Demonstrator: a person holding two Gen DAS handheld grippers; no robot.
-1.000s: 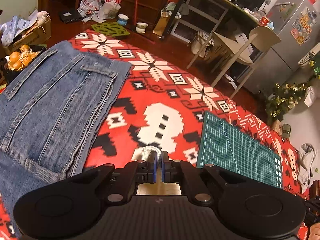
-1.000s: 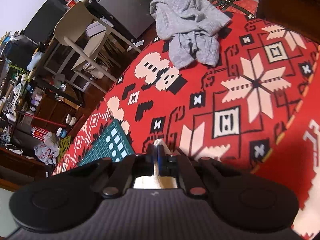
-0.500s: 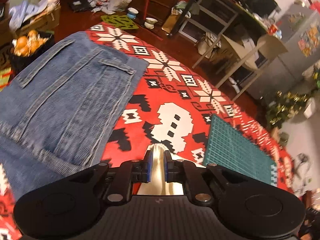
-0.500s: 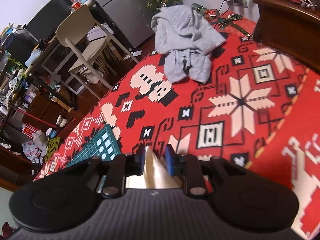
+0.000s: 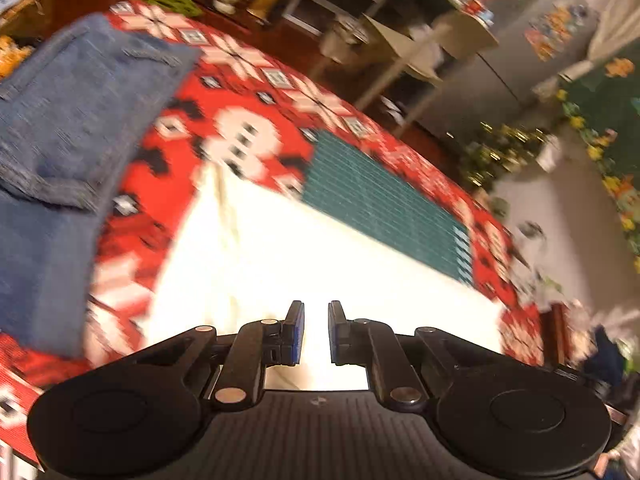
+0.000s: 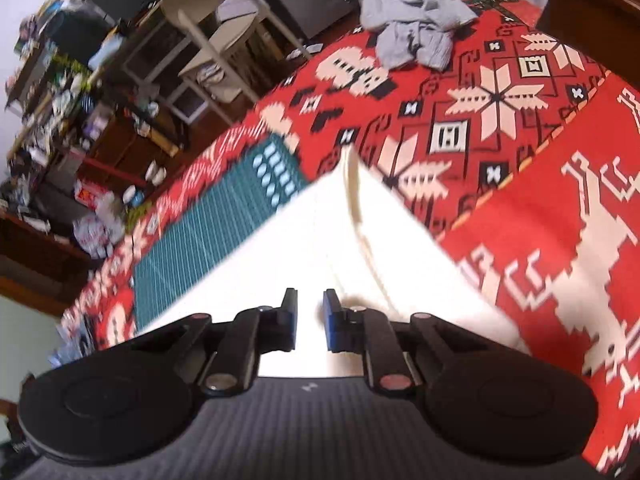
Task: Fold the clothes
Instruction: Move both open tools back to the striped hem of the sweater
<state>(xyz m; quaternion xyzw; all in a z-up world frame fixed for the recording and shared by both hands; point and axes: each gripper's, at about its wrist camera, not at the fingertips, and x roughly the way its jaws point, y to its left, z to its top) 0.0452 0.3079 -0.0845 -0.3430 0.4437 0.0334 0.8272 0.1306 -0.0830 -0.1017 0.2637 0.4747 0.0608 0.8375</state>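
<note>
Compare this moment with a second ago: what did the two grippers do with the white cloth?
Both jaws have opened: the left gripper and right gripper let go of the white cloth, which now lies spread on the red blanket. The jeans, green mat and grey garment stayed put.

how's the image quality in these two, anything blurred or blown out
Left wrist view: heavy motion blur smears the jeans, rug and green mat; the white cloth is blown out, no texture; the left gripper stays sharp. Right wrist view: sharper on the right, the grey garment and rug pattern read clearly, the left edge smears, the cloth is overexposed too. Both bend with fisheye.
</note>
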